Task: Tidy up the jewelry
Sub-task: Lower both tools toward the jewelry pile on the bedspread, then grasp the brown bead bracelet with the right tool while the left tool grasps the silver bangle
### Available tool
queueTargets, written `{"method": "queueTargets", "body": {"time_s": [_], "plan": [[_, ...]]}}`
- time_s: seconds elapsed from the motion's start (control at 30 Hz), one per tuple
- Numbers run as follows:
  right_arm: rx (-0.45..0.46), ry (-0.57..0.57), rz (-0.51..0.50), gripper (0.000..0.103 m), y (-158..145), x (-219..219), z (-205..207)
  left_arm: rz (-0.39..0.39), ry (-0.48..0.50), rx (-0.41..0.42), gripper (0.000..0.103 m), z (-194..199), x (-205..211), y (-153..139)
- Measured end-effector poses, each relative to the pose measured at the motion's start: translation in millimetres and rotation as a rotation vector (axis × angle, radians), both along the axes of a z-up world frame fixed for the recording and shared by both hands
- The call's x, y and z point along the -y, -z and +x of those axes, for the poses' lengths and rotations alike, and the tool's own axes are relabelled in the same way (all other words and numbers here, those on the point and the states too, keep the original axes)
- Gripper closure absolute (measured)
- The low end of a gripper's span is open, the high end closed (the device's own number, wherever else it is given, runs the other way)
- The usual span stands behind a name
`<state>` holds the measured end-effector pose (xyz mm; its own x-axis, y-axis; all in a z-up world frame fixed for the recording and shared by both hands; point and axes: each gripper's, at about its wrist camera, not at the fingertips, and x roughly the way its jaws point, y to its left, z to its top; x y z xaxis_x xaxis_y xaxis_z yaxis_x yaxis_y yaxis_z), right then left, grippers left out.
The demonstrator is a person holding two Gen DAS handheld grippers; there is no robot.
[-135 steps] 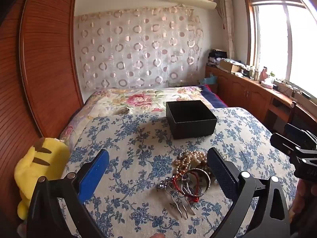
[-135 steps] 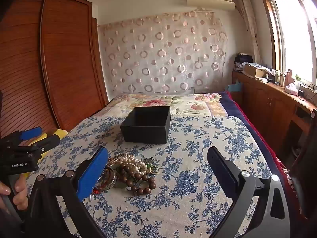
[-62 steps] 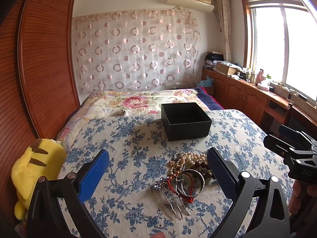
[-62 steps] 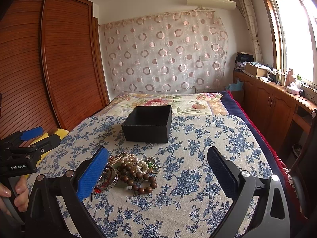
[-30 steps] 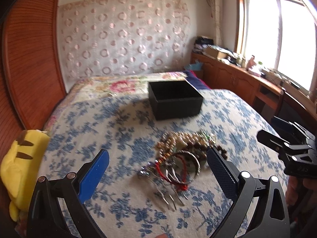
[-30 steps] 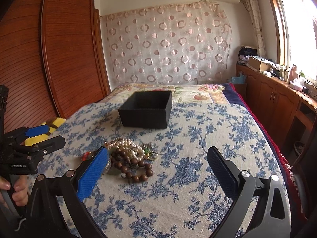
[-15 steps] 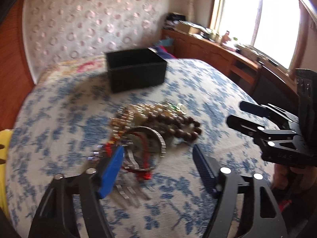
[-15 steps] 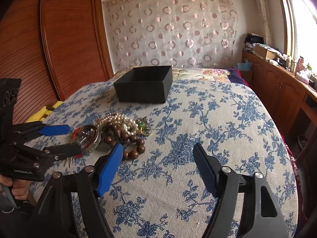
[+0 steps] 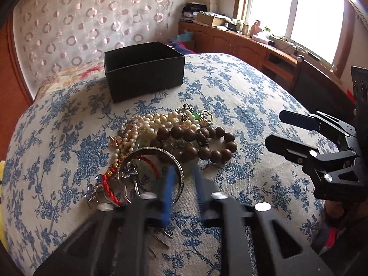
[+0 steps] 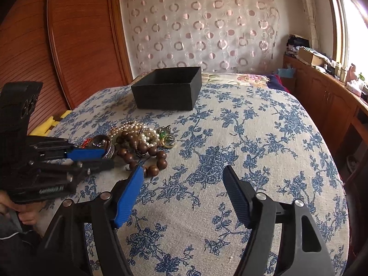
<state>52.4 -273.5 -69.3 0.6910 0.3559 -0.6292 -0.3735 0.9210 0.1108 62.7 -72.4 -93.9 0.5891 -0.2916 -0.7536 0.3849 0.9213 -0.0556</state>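
On the blue-flowered bedspread point(image 10: 253, 138), the blurred left gripper point(image 9: 182, 184) has its fingers narrowly apart around the silver bangle point(image 9: 156, 154) rim; contact is unclear. The right gripper point(image 10: 182, 184) is spread wide.

The left gripper point(image 9: 182, 188) is motion-blurred in its own view; its jaw gap reads narrow, but contact with the silver bangle point(image 9: 158, 161) cannot be confirmed. The near part of the hair comb point(image 9: 147, 227) lies hidden behind the gripper frame. In the right wrist view, the left gripper covers the near left portion of the jewelry pile point(image 10: 135, 138).
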Motion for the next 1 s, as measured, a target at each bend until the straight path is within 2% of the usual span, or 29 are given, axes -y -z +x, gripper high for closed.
{"method": "queueTargets", "body": {"time_s": [0.07,0.13,0.23,0.4,0.5,1.0], "plan": [[-0.002,-0.016,-0.001,0.032,0,-2,0,-0.012,0.001,0.013,0.099,-1,-3,-3],[-0.009,-0.037,-0.001,0.045,0,-6,2,-0.029,-0.005,0.029,0.099,-6,-5,-7],[-0.021,-0.064,0.002,0.053,0,-12,4,-0.059,-0.022,0.056,0.1,-12,-12,-17],[-0.04,-0.145,-0.021,0.06,-1,-29,10,-0.118,-0.051,0.091,0.1,-20,-29,-33],[-0.071,-0.212,-0.031,0.071,1,-44,17,-0.133,-0.068,0.109,0.1,-22,-35,-39],[-0.145,-0.368,-0.171,0.071,11,-91,41,-0.141,-0.121,0.127,0.1,-23,-57,-43]]}}
